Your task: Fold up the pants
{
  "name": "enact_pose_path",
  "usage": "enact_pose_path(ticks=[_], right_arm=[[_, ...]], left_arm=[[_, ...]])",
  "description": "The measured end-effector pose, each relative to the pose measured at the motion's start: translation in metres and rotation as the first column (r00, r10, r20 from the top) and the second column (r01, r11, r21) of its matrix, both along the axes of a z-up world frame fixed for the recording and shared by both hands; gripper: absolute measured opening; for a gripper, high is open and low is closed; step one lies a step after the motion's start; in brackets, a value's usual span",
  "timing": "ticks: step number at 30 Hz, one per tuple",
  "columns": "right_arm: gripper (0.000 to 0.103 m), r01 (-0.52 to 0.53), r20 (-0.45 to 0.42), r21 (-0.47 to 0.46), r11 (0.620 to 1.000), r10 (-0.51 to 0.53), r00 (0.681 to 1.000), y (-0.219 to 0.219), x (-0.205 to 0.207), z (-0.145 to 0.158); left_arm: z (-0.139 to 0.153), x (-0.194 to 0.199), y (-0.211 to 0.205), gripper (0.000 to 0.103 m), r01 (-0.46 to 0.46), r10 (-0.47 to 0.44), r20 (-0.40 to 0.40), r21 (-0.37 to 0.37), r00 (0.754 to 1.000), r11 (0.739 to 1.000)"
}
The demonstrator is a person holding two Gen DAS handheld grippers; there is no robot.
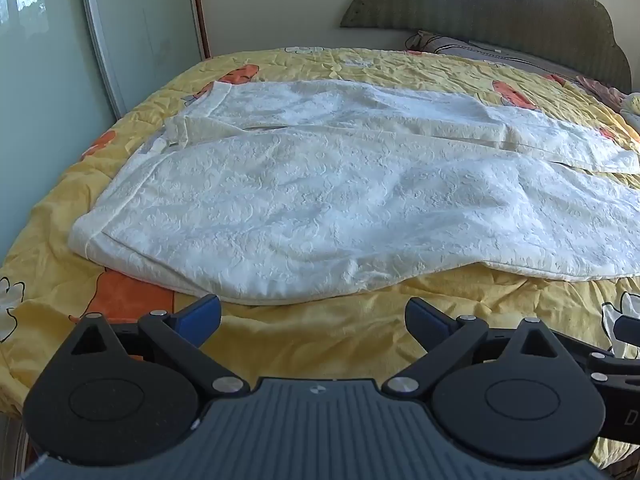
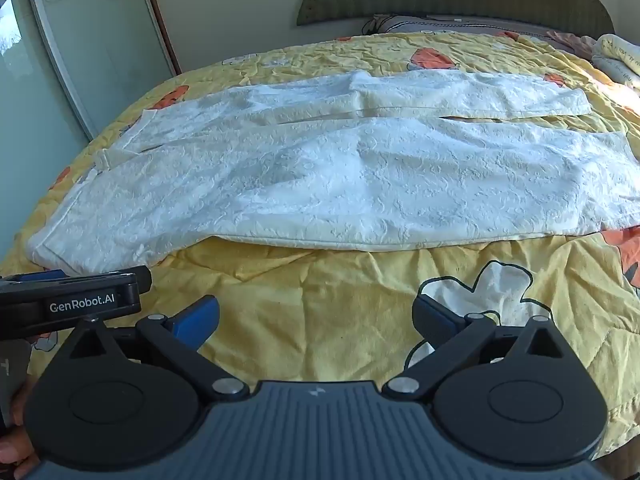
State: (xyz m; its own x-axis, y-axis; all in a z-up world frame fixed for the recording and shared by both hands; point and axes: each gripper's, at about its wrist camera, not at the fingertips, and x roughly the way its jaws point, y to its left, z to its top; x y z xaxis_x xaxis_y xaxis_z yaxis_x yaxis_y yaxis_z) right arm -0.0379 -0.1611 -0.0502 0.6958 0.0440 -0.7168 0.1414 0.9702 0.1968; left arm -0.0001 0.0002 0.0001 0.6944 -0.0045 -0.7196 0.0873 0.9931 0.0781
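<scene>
White textured pants lie flat across a yellow bedspread, waistband at the left, the two legs running to the right. In the right wrist view the same pants show both leg hems at the right. My left gripper hovers open just short of the near edge of the pants, nothing between its blue-padded fingers. My right gripper is open too, over bare bedspread in front of the near leg. The left gripper's black body shows at the left of the right wrist view.
A green padded headboard and pillows stand at the far end of the bed. A pale green sliding wardrobe door lines the left side. Folded bedding lies at the far right. A hand shows at the lower left.
</scene>
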Motion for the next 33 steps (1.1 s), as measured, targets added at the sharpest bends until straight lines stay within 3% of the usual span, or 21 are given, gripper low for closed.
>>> enact_pose_path(ticks=[33], right_arm=[[0.103,-0.002,0.006,0.009,1.0,0.002,1.0,0.0004,-0.0014,-0.0009]], left_arm=[[-0.0031,-0.0005,-0.0008,0.1,-0.002,0.001,-0.008,-0.006,1.0,1.0]])
